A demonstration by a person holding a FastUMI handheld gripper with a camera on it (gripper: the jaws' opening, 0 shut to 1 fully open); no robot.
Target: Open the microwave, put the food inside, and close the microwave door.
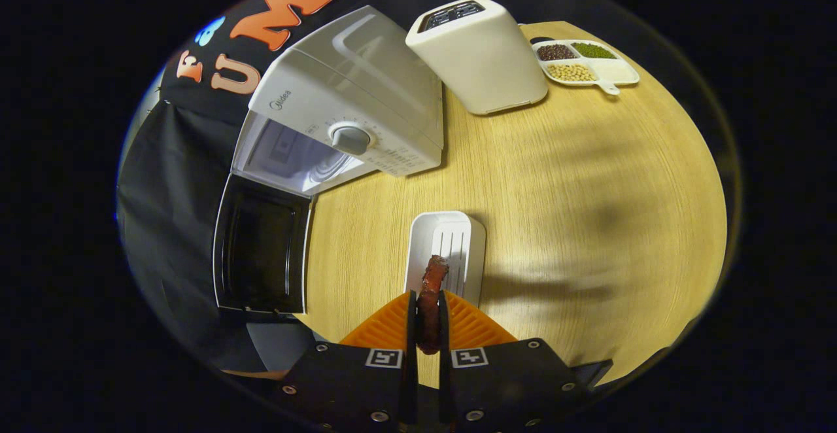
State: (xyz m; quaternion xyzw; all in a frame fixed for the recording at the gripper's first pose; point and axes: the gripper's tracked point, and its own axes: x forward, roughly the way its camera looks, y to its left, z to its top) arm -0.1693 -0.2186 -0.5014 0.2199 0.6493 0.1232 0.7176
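A dark red, glazed strip of food [431, 295] stands pinched between my two fingers, its tip poking out ahead of them. My gripper [428, 305] is shut on it, held above a small white ribbed tray [458, 240] on the wooden table [588, 191]. The white microwave [353, 93] sits beyond and to the left, its door [261, 250] swung fully open toward me, dark glass showing. The lit white cavity [294, 158] is visible behind the door, with a round dial [350, 138] on the control panel beside it.
A white toaster [477, 53] stands to the right of the microwave. Past it, at the table's far edge, lies a white divided dish [585, 63] with beans and grains. The black cloth wall hangs behind and left of the microwave.
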